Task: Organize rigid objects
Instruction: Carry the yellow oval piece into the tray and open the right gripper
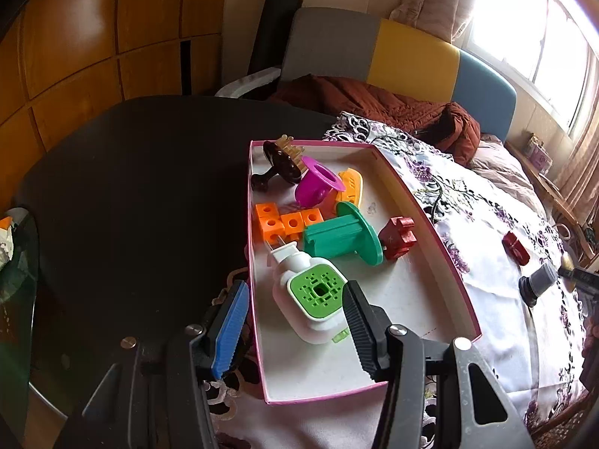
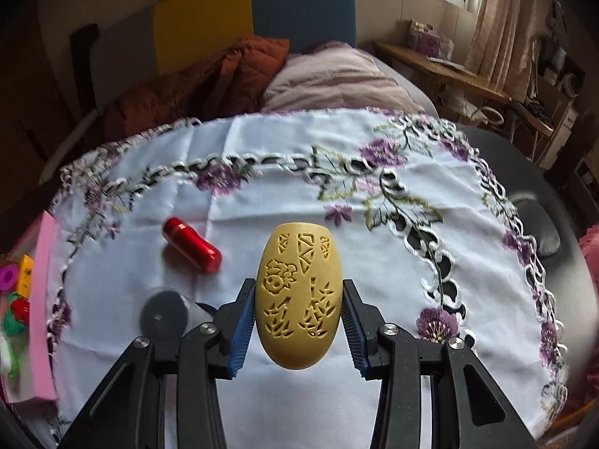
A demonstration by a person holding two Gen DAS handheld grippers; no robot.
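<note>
Meanwhile, the right hand-held gripper (image 2: 297,321) is pinching a carved yellow egg (image 2: 298,295) beside the red capsule (image 2: 191,249); the left hand-held gripper (image 1: 295,323) is hovering spread, straddling the pink box (image 1: 426,220) wall.

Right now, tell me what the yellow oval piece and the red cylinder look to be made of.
Yellow oval piece: probably matte plastic or resin; dull, even surface with cleanly cut openwork patterns, no shine. Red cylinder: likely metal with a glossy finish, or glossy plastic; bright streak highlights run along its length.

Daylight from window (image 1: 543,37), glare there; left side dim; fisheye edges bent; right view slightly blurred.
</note>
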